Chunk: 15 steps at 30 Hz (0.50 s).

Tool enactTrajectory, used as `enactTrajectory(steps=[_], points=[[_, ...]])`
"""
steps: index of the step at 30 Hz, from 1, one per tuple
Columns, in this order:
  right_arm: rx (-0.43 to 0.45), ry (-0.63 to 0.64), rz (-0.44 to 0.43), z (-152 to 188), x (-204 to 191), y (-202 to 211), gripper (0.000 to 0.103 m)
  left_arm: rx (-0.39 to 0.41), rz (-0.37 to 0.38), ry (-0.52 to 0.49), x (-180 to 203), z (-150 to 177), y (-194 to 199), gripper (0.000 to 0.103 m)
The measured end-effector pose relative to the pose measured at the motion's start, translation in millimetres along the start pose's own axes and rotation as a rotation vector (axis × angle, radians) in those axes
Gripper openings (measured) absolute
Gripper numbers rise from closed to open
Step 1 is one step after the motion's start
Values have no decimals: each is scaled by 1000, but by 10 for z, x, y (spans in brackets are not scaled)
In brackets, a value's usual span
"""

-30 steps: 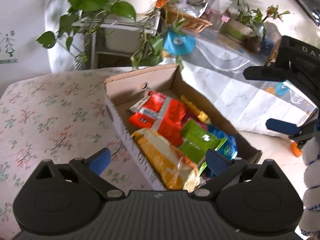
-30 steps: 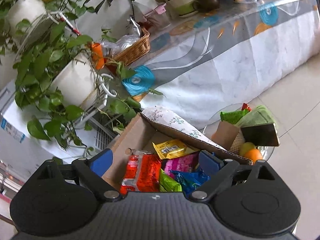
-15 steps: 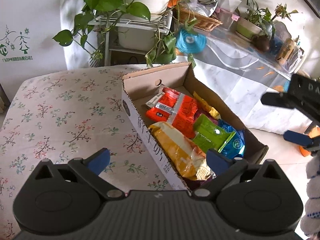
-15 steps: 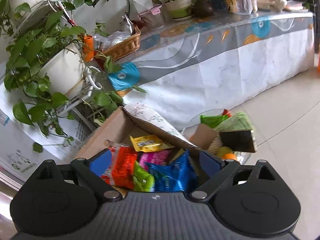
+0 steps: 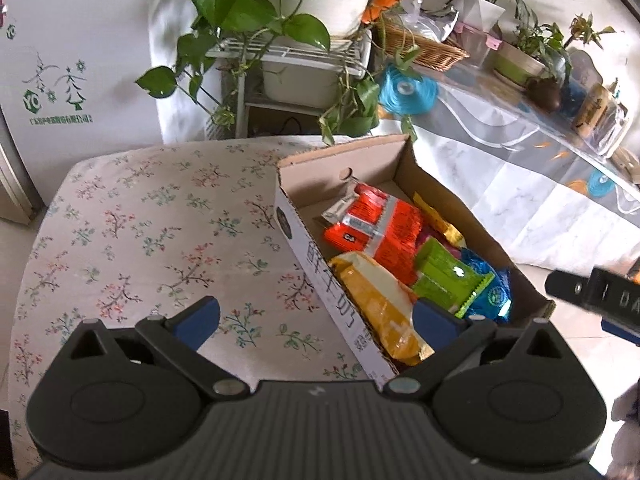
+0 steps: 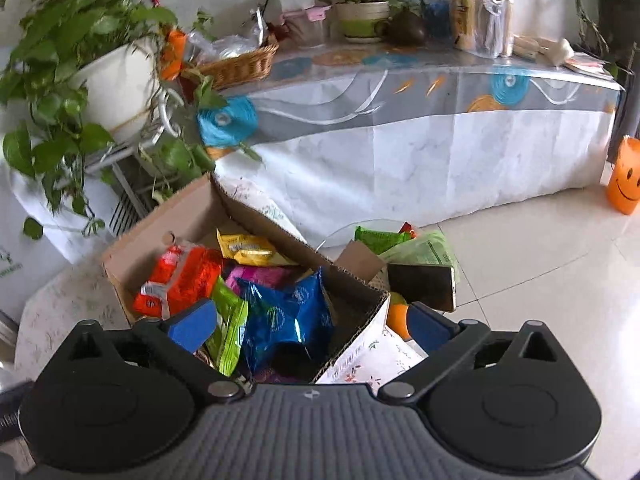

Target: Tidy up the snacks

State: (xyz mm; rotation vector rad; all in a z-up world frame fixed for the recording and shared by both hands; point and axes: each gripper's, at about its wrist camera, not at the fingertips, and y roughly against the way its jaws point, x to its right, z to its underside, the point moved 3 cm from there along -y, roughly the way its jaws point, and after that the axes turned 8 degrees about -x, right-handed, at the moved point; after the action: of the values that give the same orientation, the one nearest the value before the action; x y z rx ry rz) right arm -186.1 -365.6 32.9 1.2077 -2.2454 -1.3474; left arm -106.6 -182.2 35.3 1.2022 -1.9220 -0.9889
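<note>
Here the cardboard box [image 5: 384, 160] of snacks [image 5: 376, 228] sits right of centre on the flowered tablecloth [image 5: 152, 232]. The left gripper [image 5: 316, 318] and right gripper [image 6: 310, 322] both hang wide apart, holding nothing, above it.

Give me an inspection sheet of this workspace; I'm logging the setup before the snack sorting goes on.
Surface: floral tablecloth, bare where visible.
Job's things: open cardboard box at the cloth's edge, holding an orange-red packet, yellow bag, green packet and blue bag.
Clutter: glass dish beyond the box with more packets, fruit and a dark phone-like slab.
Grippers: left gripper open, empty, above the box's near wall; right gripper open, empty, over the box.
Cables: nothing seen.
Surroundings: potted plants, wicker basket, long covered table, tiled floor.
</note>
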Motion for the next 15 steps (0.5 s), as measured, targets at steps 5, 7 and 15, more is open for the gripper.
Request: enactTrajectory(steps=[5,7,15], points=[[-16,44,0,3,-65,-28,103,-13,-28,-9,49,-38,-41,102],[-23,59,8,5,-82,-40,103,-16,-36,-15,63,-41,-57,102],[-34,80,21,1,-118,-64,103,-32,-73,-42,154,-77,-115,102]])
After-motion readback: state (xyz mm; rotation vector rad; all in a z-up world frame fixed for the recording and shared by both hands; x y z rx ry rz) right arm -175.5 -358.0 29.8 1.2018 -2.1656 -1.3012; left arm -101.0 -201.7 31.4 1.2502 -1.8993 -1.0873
